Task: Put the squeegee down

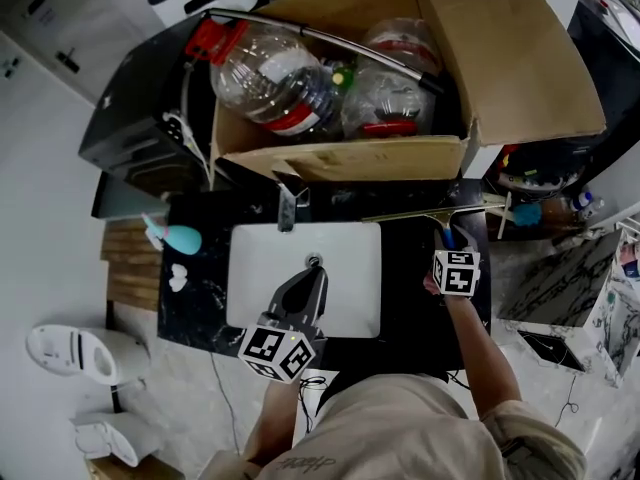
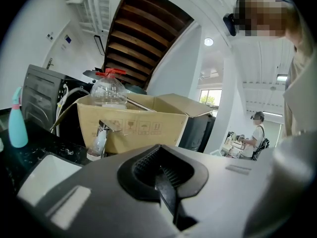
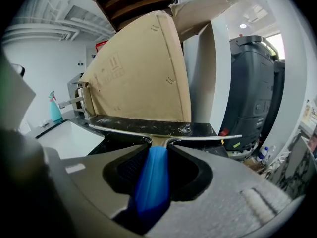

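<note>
The squeegee (image 1: 430,211) has a blue handle (image 3: 153,182) and a long metal blade (image 3: 208,138). My right gripper (image 1: 447,243) is shut on that handle, with the blade crosswise ahead of the jaws. The blade sits low over the black marble counter (image 1: 200,308), right of the white sink (image 1: 260,268) and just in front of the cardboard box (image 1: 520,58). I cannot tell whether the blade touches the counter. My left gripper (image 1: 313,268) hovers over the sink, its jaws together with nothing between them (image 2: 161,170).
The open cardboard box holds plastic bottles (image 1: 265,73) and stands behind the counter. A chrome faucet (image 1: 287,208) rises at the sink's back edge. A teal spray bottle (image 1: 178,236) stands at the counter's left. Cluttered shelves (image 1: 540,208) lie to the right.
</note>
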### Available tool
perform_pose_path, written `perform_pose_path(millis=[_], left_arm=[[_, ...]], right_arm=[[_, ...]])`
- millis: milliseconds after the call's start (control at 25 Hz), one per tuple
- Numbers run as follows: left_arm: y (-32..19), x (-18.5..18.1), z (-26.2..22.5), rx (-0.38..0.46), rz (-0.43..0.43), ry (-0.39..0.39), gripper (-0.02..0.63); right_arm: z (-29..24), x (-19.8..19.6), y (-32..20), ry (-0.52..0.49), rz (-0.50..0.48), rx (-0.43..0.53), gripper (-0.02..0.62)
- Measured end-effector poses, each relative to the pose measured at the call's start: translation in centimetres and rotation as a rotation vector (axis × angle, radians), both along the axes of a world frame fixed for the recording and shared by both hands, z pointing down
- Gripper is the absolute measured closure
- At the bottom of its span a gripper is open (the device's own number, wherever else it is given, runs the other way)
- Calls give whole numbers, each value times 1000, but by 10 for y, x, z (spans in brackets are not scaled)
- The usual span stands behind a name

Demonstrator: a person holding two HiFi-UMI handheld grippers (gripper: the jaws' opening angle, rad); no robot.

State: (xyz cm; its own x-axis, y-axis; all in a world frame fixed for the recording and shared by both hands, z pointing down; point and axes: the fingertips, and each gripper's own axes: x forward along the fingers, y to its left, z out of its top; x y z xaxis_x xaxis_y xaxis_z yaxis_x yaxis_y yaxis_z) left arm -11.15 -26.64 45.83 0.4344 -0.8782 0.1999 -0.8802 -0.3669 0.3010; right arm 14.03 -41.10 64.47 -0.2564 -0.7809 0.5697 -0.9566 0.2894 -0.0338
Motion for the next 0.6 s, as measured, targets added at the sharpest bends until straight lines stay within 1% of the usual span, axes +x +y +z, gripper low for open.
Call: perform_pose_path(millis=[240,400,480,520,600], left_arm=[[7,-13,2,-3,-26,1,592],[11,-15,0,6,-19,6,592],[13,-15,-1,11,-15,7,592],[14,-16,-1,13,-13,8,592],[17,-18,-2,18,-11,10,592]], right_arm=[[6,1,-2,25,16,0,459],[11,3,-1,64,21,-20,456],[6,3,0,85,25,-5,449],[2,3,1,89,25,7,435],[-9,2,3,82,22,27,426]])
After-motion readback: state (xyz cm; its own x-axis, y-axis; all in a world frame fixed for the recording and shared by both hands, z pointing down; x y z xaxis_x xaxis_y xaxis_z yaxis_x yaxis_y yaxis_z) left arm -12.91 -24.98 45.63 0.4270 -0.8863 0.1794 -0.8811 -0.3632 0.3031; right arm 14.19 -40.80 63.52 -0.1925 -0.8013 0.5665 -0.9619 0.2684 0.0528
